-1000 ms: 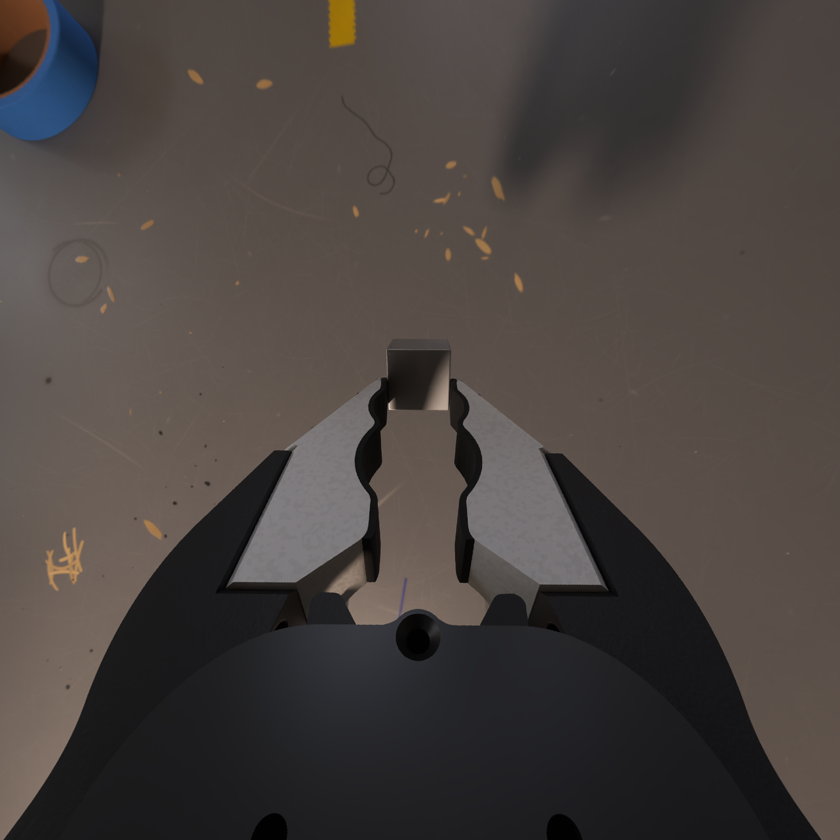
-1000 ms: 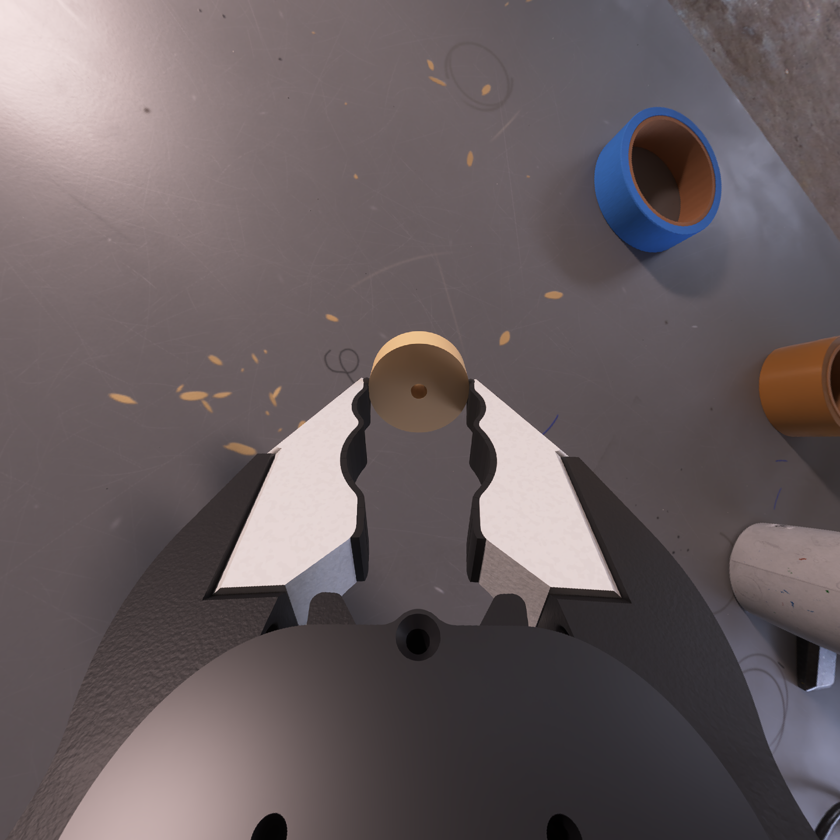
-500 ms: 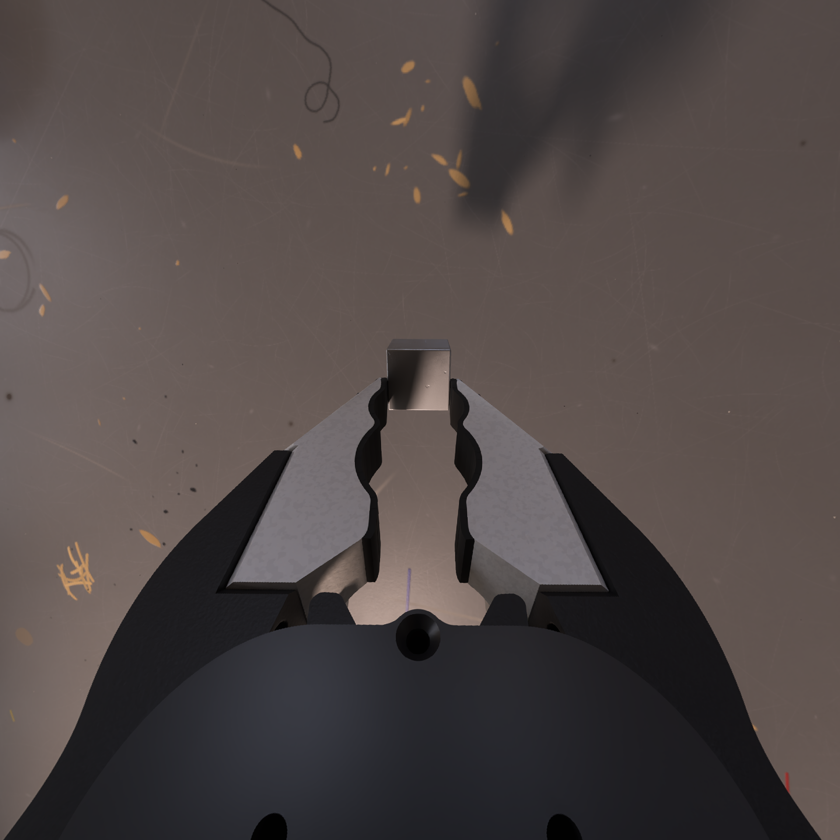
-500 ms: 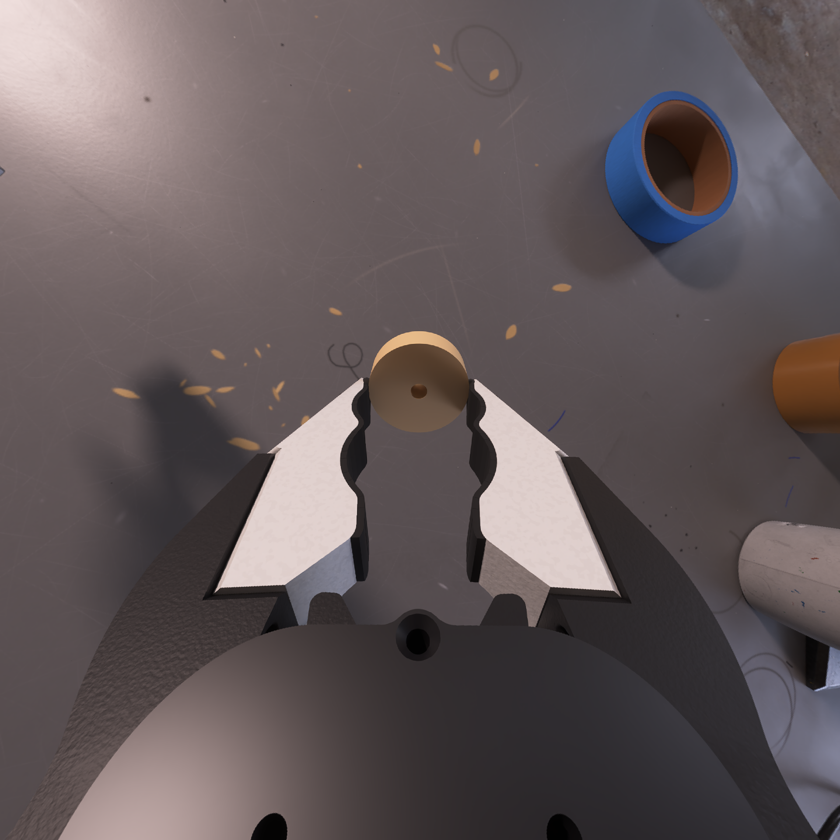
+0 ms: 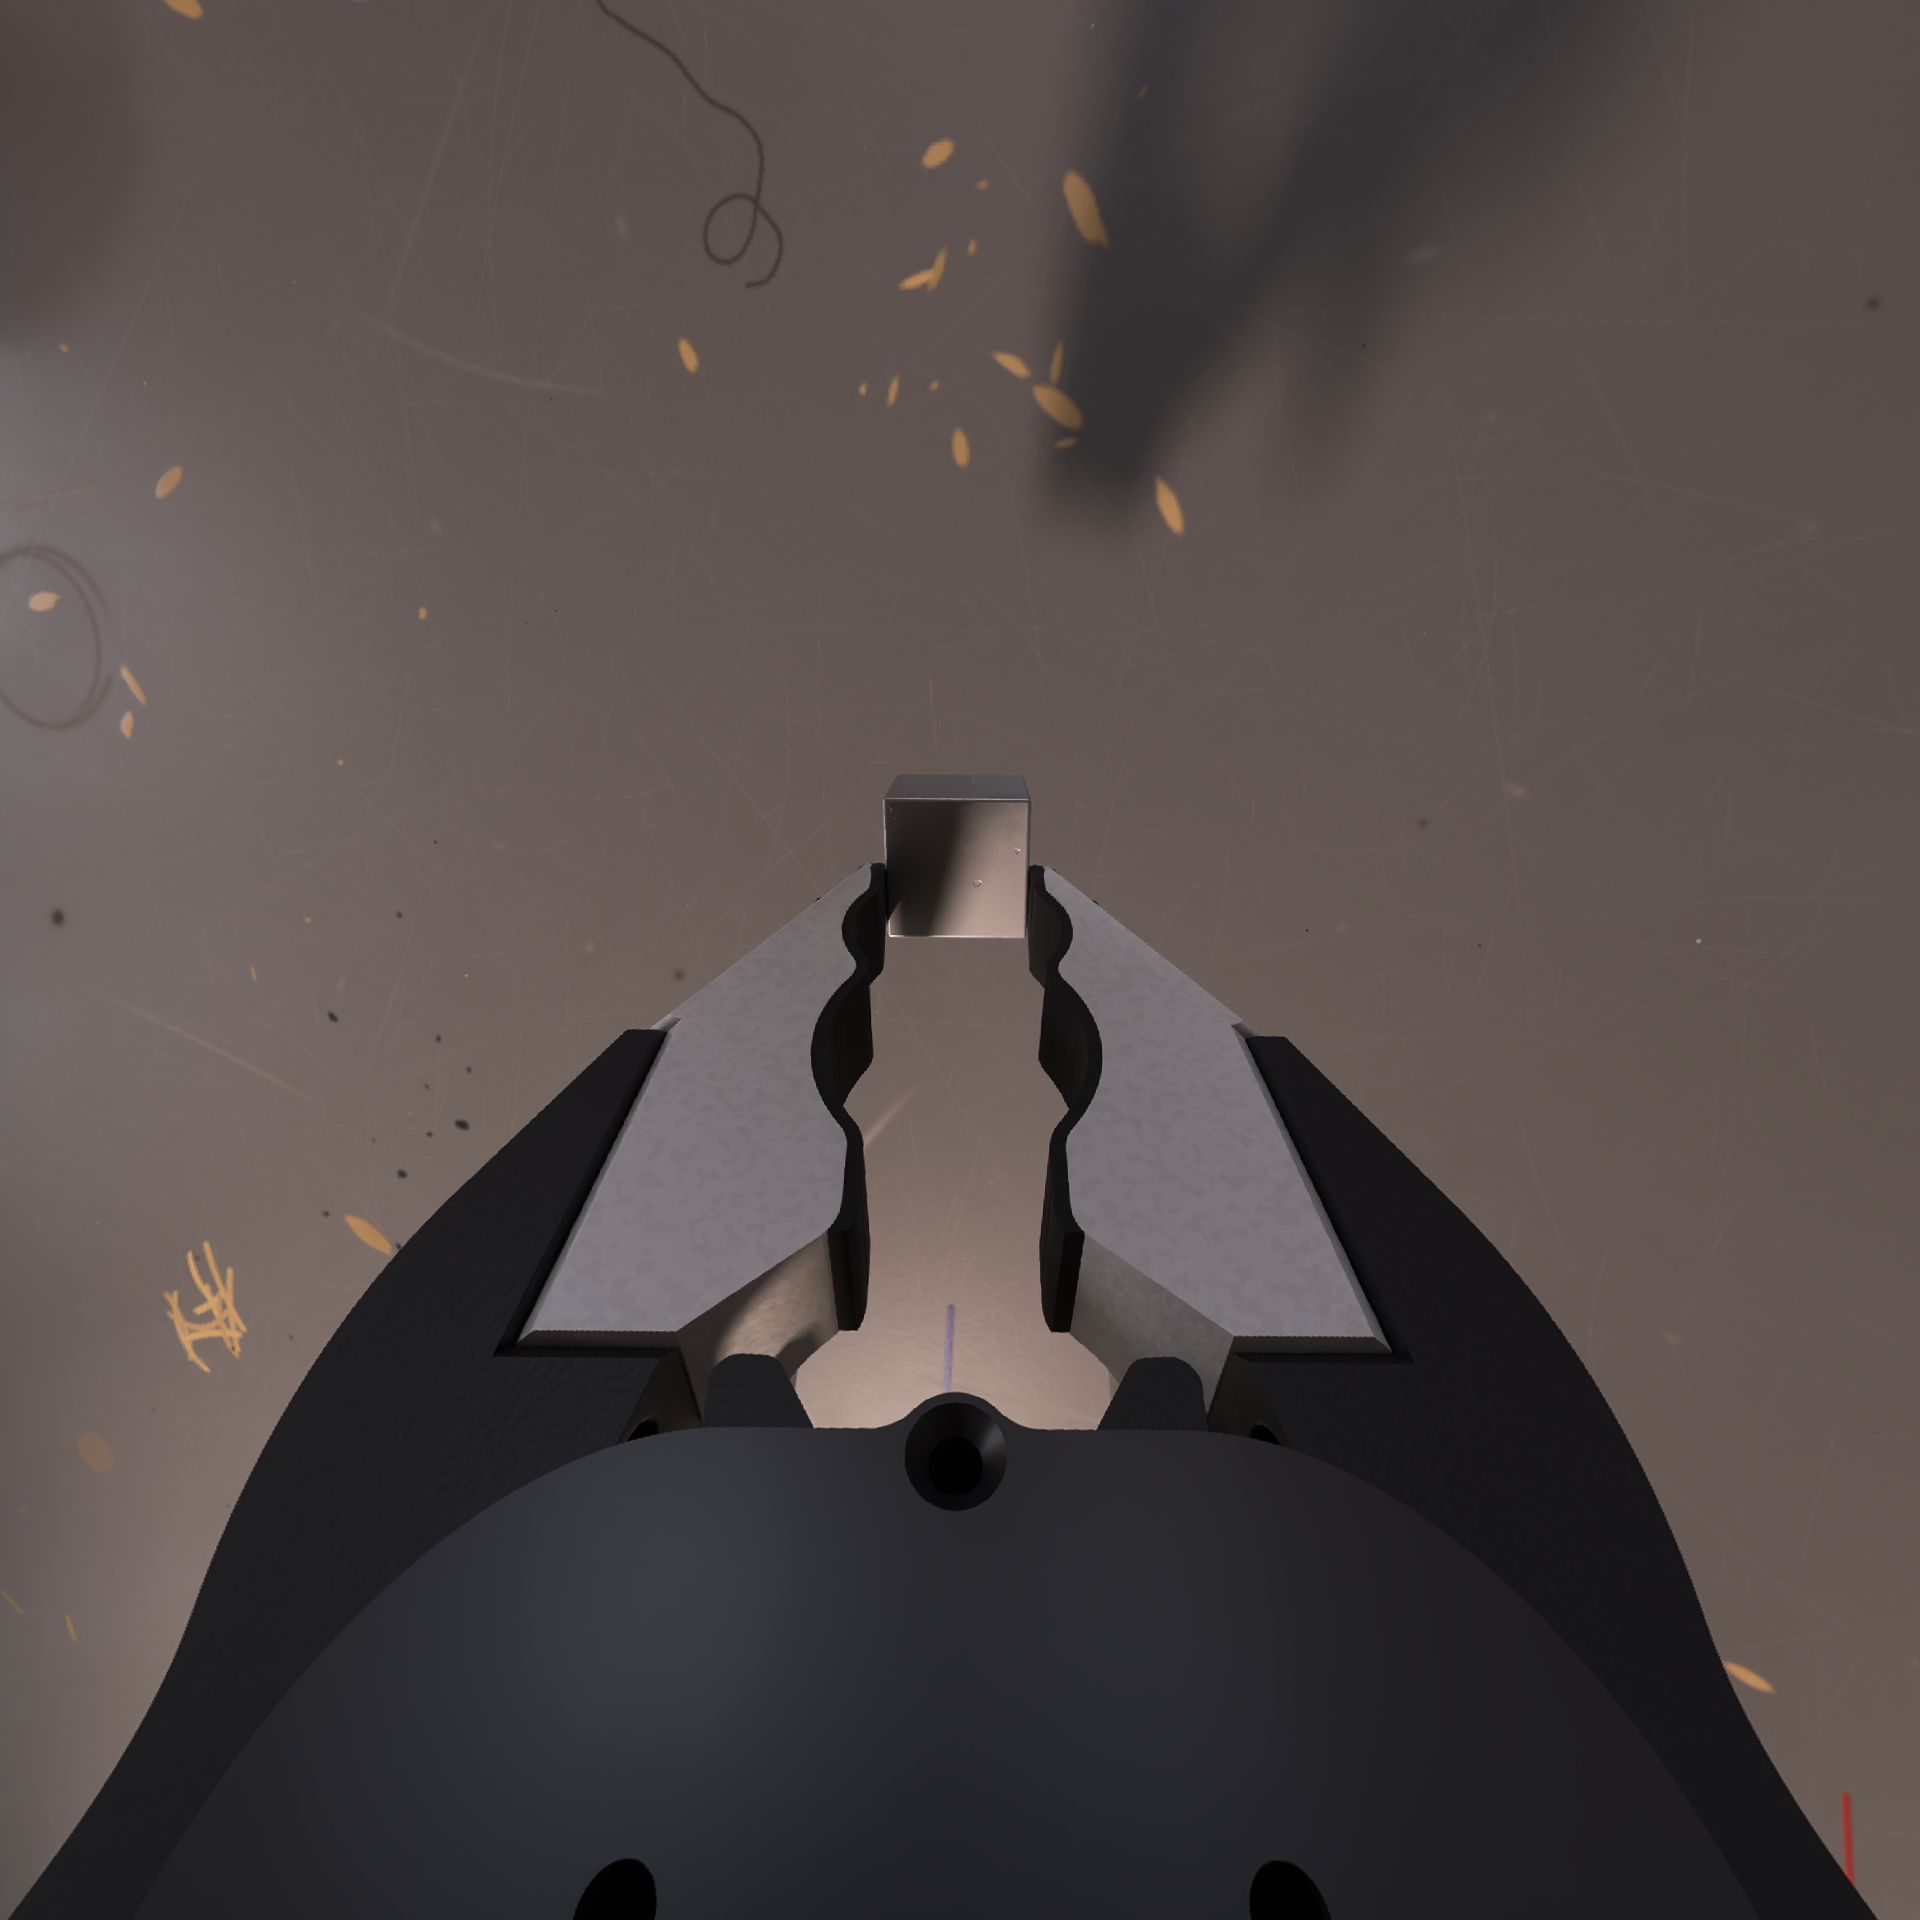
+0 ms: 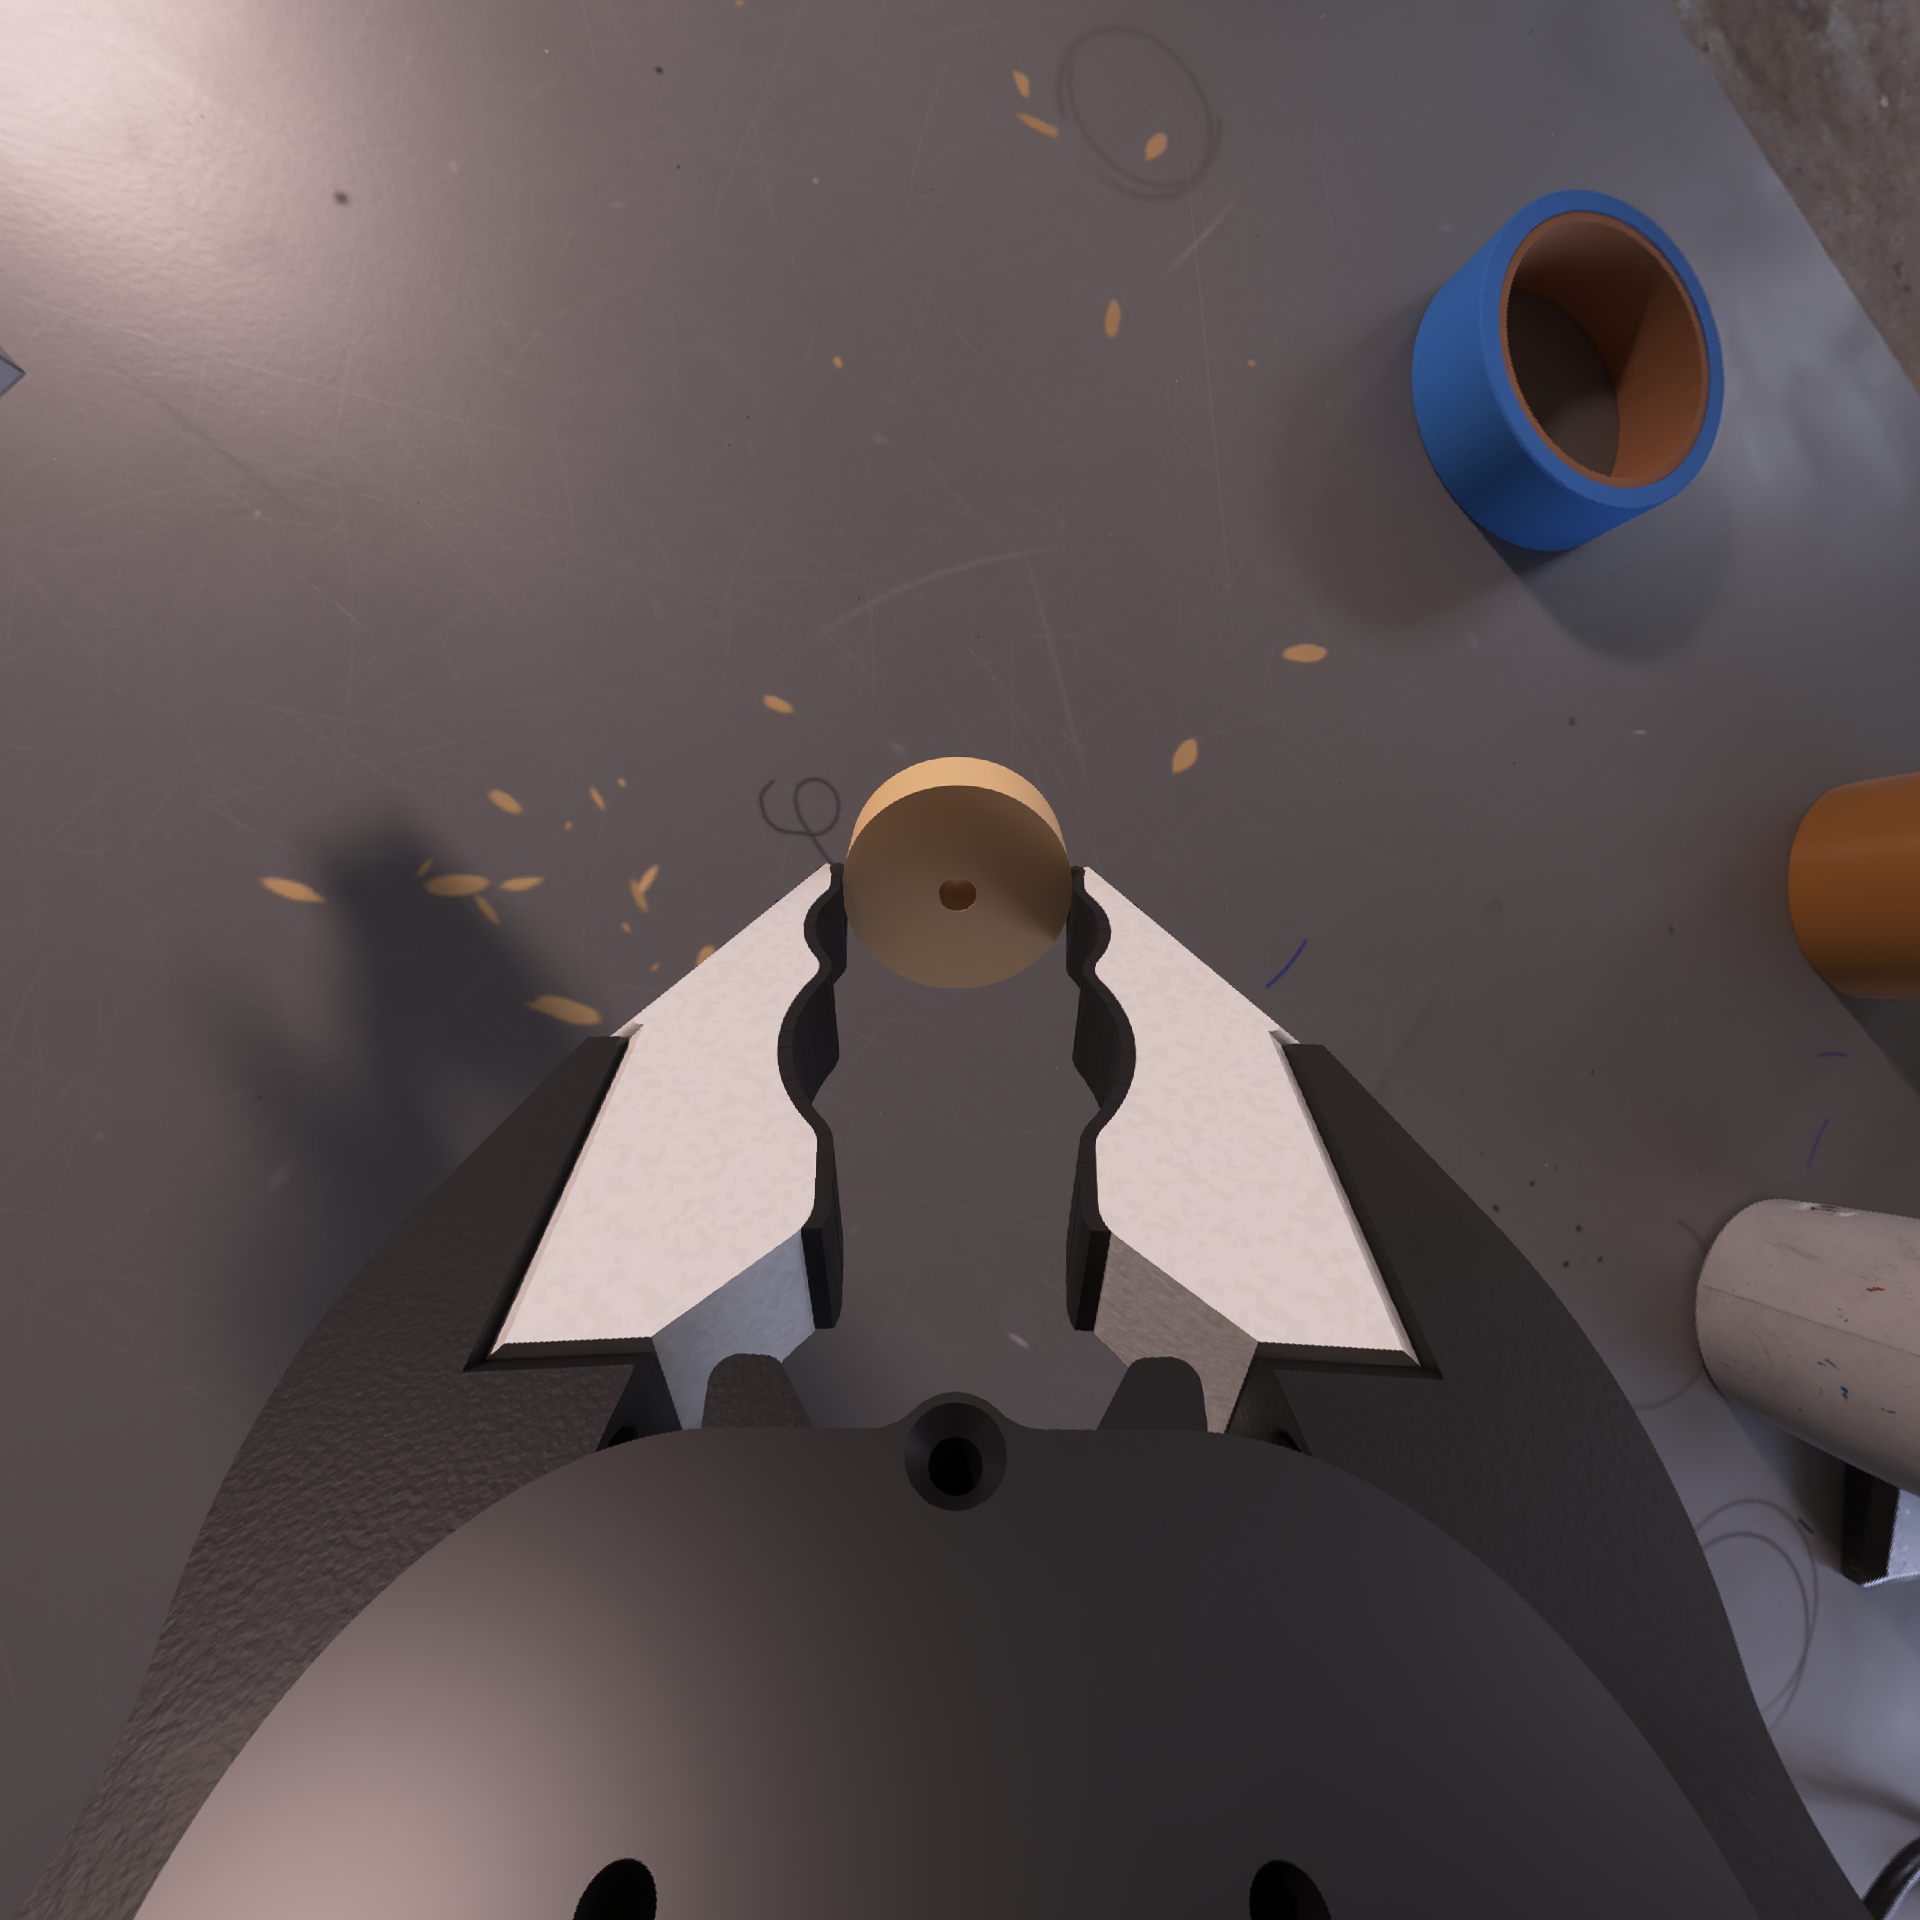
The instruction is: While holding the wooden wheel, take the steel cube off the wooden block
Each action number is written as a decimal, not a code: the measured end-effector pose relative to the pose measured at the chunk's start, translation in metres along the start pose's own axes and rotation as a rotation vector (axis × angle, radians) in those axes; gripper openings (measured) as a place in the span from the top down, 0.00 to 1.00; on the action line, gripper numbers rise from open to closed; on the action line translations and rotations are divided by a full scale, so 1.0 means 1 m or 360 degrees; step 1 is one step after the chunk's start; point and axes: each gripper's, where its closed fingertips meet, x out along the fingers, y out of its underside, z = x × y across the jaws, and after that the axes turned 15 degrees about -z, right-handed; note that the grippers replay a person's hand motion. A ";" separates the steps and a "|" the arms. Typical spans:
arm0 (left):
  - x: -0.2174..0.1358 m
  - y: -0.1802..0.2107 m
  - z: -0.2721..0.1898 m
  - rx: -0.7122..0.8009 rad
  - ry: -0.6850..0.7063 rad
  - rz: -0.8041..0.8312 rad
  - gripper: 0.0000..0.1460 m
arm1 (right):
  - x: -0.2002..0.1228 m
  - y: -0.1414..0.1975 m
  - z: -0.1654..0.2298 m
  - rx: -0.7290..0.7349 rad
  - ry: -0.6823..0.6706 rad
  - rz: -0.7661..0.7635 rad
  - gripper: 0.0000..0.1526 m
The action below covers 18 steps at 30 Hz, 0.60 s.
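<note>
In the left wrist view my left gripper (image 5: 956, 894) is shut on the small steel cube (image 5: 956, 857), held between its fingertips above the grey table top. In the right wrist view my right gripper (image 6: 956, 894) is shut on the round wooden wheel (image 6: 956, 878), a tan disc with a small centre hole facing the camera, held above the table. The wooden block is not in either view.
A blue tape roll (image 6: 1558, 374) lies at the upper right of the right wrist view, an orange-brown cylinder (image 6: 1860, 883) at the right edge and a beige tube (image 6: 1808, 1340) below it. The table edge (image 6: 1766, 135) runs along the upper right. Wood chips scatter the grey top.
The left gripper has moved forward over the table with the cube; the blue tape roll has left its view. The right gripper has shifted slightly, and a shadow has appeared on its left.
</note>
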 end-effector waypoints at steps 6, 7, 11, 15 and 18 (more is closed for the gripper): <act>0.000 0.002 0.005 0.0022 -0.0072 0.0022 0.82 | 0.002 0.003 0.000 0.0018 -0.0012 0.0020 0.72; 0.000 0.002 0.005 0.0001 -0.0067 0.0028 0.82 | 0.002 0.003 0.001 0.0018 -0.0012 0.0019 0.72; 0.001 0.001 0.004 0.0005 -0.0041 0.0003 0.82 | 0.003 0.003 0.001 0.0013 -0.0014 0.0020 0.72; 0.001 0.001 0.005 0.0002 -0.0045 -0.0005 0.82 | 0.003 0.003 0.001 0.0012 -0.0014 0.0023 0.72; 0.000 0.001 0.006 -0.0005 -0.0044 0.0003 0.82 | 0.003 0.003 0.001 0.0015 -0.0012 0.0020 0.72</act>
